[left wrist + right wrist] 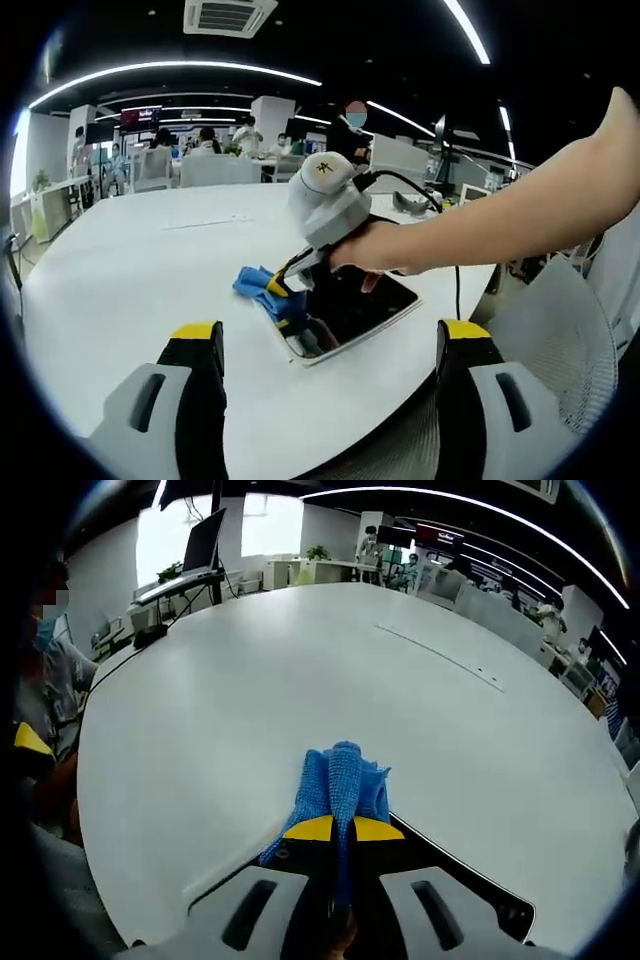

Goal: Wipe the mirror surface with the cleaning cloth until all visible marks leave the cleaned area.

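in the left gripper view we are looking past our left gripper (pixel 325 345), its jaws standing wide apart and holding nothing, hovering at the near edge of the white table (pixel 130 260). the mirror (pixel 350 305) is lying flat on the table near that edge. our hand (pixel 385 245) is bringing the right gripper (pixel 285 290) down at the mirror's far corner, its jaws pinching the blue cleaning cloth (pixel 262 285), which is spilling over that corner onto the table. in the right gripper view the jaws are clamping the cloth (pixel 340 780) tight, with the mirror's dark glass (pixel 455 880) lying under them.
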`<action>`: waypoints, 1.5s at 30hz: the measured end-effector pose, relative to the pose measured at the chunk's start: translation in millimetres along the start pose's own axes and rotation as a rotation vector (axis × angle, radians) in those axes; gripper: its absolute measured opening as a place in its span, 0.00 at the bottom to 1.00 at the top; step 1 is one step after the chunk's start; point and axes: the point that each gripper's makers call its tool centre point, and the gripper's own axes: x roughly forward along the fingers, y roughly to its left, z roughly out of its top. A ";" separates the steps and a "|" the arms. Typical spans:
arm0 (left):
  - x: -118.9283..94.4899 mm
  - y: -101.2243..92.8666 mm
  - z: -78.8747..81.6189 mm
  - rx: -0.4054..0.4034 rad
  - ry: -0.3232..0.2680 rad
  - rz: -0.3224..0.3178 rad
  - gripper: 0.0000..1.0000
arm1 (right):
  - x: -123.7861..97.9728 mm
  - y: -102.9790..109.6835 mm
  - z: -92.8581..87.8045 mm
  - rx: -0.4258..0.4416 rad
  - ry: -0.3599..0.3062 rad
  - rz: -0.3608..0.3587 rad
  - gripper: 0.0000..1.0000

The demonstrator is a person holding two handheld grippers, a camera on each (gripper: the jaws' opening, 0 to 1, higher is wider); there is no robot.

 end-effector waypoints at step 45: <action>1.5 -2.7 -3.9 -0.014 0.021 -0.016 0.88 | -22.2 -27.7 -27.7 0.046 0.044 0.007 0.00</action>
